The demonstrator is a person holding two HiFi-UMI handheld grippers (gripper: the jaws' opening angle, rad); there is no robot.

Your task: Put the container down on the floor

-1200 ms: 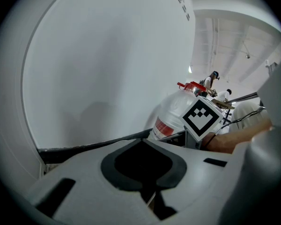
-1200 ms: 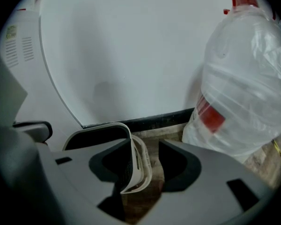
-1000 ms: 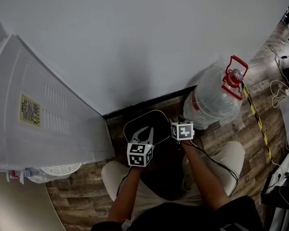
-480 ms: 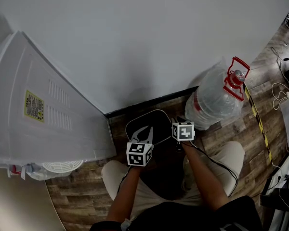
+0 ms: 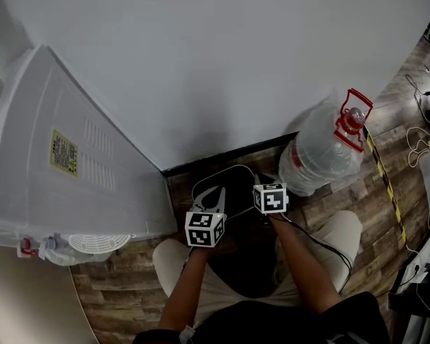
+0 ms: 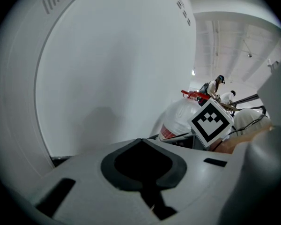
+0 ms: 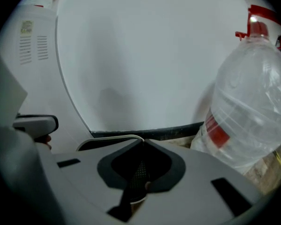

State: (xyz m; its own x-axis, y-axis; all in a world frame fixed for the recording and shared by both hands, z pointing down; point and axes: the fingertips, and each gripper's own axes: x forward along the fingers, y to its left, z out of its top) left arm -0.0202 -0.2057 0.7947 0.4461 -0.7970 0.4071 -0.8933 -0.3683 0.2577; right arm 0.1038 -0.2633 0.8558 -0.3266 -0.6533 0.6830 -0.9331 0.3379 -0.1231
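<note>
A white water dispenser (image 5: 64,170) stands left of the black pale-rimmed container (image 5: 238,185), which lies flat on the wood floor (image 5: 122,292). The left gripper (image 6: 140,139), jaws together and empty, hovers over the container's left edge. The right gripper (image 7: 143,142), its jaws just closed on nothing, hovers over the container's right edge. A clear water bottle (image 5: 319,153) stands right of the container. The set-down looks done, so both grippers are best lifted straight up, clear of the rim. Count: one dispenser, two grippers, one container, one bottle.

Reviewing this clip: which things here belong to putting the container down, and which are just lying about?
Belongs to the job: black container, wooden floor.

Lying about: large water bottle, white water dispenser, loose cables, striped floor tape.
</note>
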